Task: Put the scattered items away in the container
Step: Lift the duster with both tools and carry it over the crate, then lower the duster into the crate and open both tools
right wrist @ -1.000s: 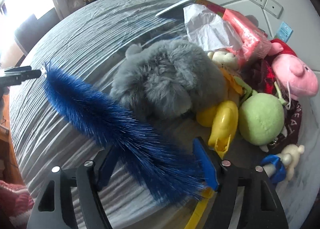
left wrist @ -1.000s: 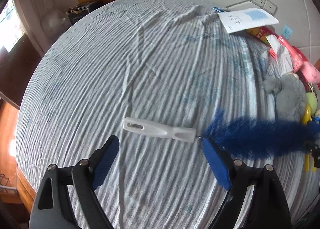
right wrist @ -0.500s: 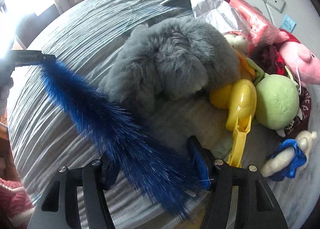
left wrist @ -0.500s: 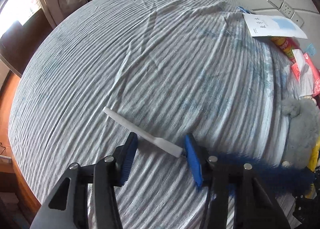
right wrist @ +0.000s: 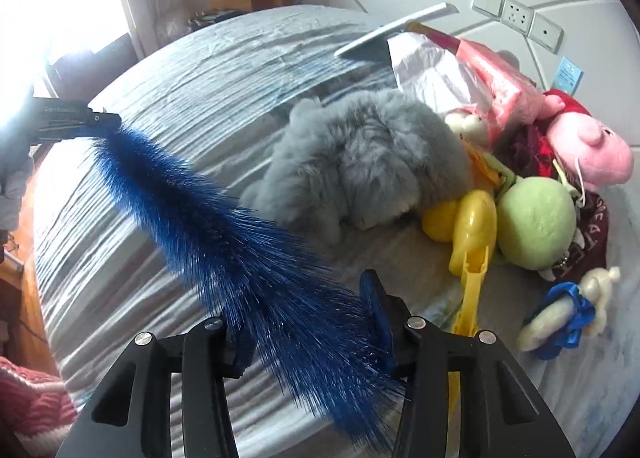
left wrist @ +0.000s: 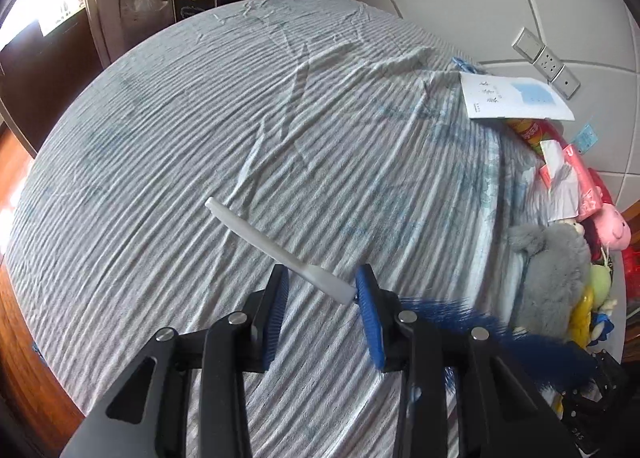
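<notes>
We see the long brush with dark blue bristles (right wrist: pixel 240 258) and a white plastic handle (left wrist: pixel 280 250) stretched between our two tools above the striped grey-white bedsheet (left wrist: pixel 240 118). In the right wrist view, the right gripper (right wrist: pixel 308 322) has its blue-padded fingers (right wrist: pixel 378 310) pressed into the bristle end, so it grasps the brush there. In the left wrist view, the left gripper (left wrist: pixel 322 306) has its jaws parted around the base of the white handle; the handle's end touches the right-hand pad, while the other pad stands clear of it, so we cannot tell whether it truly holds. Beyond the bristles lies a heap near the white wall: a fluffy grey plush toy (right wrist: pixel 372 162), a yellow plastic toy (right wrist: pixel 472 234), a pale green round plush (right wrist: pixel 536 226), a pink pig plush (right wrist: pixel 588 146) and a white sheet of paper with a blue patch (left wrist: pixel 516 102).
</notes>
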`<move>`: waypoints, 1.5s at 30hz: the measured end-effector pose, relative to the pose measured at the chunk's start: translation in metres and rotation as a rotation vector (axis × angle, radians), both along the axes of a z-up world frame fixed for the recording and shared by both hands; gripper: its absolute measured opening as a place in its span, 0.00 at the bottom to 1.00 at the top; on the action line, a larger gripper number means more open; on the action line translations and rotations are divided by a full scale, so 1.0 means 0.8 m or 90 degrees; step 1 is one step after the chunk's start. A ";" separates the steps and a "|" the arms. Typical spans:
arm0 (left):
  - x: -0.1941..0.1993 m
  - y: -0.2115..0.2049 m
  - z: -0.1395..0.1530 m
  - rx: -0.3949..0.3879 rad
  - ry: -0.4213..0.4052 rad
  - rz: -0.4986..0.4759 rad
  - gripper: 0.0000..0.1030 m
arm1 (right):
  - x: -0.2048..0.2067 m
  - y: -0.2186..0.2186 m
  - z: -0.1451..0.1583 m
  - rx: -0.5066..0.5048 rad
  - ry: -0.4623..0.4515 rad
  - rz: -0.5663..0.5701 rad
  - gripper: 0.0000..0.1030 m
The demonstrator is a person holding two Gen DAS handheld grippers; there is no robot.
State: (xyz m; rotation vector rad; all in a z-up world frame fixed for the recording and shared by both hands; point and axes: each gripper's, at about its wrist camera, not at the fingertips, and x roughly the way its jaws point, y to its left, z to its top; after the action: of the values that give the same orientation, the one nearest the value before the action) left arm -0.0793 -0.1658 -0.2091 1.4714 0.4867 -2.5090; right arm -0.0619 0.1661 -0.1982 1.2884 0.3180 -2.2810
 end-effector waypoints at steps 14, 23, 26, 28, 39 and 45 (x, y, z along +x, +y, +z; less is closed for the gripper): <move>0.119 -0.066 0.037 -0.031 0.040 0.147 0.33 | 0.022 -0.080 0.010 -0.026 0.017 0.131 0.45; 0.250 -0.139 0.042 -0.037 0.044 0.289 0.34 | 0.069 -0.186 0.007 -0.024 0.024 0.247 0.45; 0.300 -0.166 0.046 -0.045 0.047 0.333 0.34 | 0.091 -0.225 0.007 -0.028 0.028 0.290 0.45; 0.336 -0.184 0.048 -0.053 0.048 0.359 0.34 | 0.110 -0.256 0.004 -0.030 0.031 0.315 0.45; 0.557 -0.299 0.034 -0.078 0.035 0.472 0.34 | 0.267 -0.430 -0.024 -0.033 0.020 0.420 0.45; 0.654 -0.359 0.003 -0.071 0.011 0.512 0.34 | 0.335 -0.508 -0.070 -0.027 0.000 0.451 0.45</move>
State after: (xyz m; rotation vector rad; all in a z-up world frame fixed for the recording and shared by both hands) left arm 0.4440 -0.4531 -0.2068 0.9406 0.7439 -1.8668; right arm 0.2057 -0.2405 -0.2541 0.9479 0.6097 -1.6723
